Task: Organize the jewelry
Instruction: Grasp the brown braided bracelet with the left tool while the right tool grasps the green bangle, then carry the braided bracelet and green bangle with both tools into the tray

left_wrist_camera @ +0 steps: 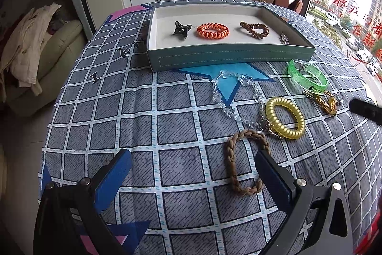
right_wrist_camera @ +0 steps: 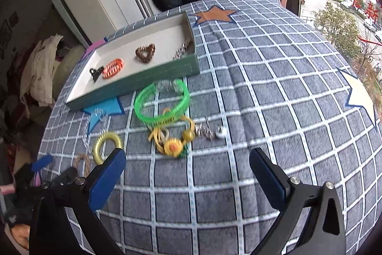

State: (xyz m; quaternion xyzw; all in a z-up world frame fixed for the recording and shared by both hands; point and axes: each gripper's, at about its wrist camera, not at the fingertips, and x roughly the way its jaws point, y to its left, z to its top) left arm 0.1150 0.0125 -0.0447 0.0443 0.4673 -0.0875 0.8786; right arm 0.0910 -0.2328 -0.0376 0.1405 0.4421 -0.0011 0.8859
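Currently: left gripper (left_wrist_camera: 193, 171) spread, empty | right gripper (right_wrist_camera: 188, 166) spread, empty | braided tan bracelet (left_wrist_camera: 243, 159) flat on cloth, its loop partly behind left gripper's right finger | tray (left_wrist_camera: 229, 56) holds orange coil tie (left_wrist_camera: 212, 30).

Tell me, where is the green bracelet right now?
The green bracelet lies on the checked cloth just outside the tray's front right corner, next to the sunflower hair tie. Both grippers are open and away from it.

Open tray (left_wrist_camera: 229, 56) top unobstructed, jewelry cluster (right_wrist_camera: 172, 133) crowding cloth before it, bare cloth (right_wrist_camera: 274, 97) to the right
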